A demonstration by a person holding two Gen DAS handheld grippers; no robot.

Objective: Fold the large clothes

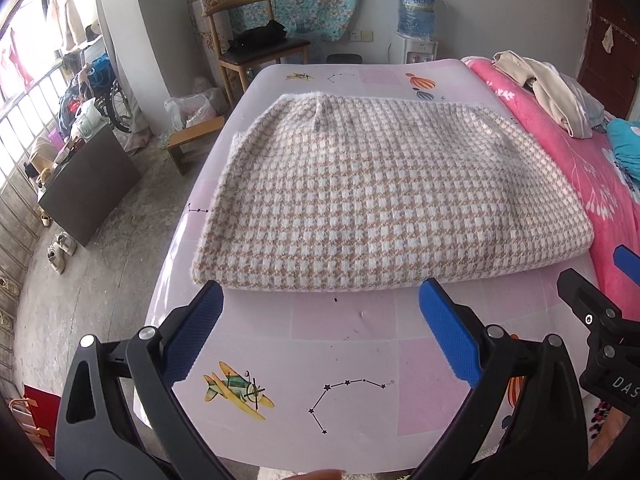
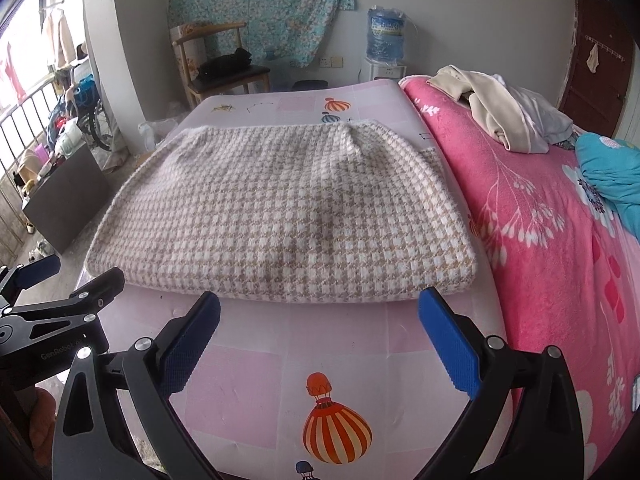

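Note:
A beige and white houndstooth garment (image 1: pixel 384 196) lies folded into a thick flat rectangle on the pink patterned mat (image 1: pixel 352 360). It also shows in the right wrist view (image 2: pixel 288 216). My left gripper (image 1: pixel 320 292) is open and empty, its blue pads just short of the garment's near edge. My right gripper (image 2: pixel 320 300) is open and empty, also just short of the near edge, further right. The right gripper's body shows at the right edge of the left wrist view (image 1: pixel 600 320). The left gripper's body shows at the left of the right wrist view (image 2: pixel 60 312).
A pink floral blanket (image 2: pixel 552 240) covers the bed to the right, with a heap of beige and white clothes (image 2: pixel 492 108) and a teal cloth (image 2: pixel 612 176). A wooden chair (image 1: pixel 256 44), a water dispenser (image 1: pixel 416 20) and a dark cabinet (image 1: pixel 88 184) stand beyond the mat.

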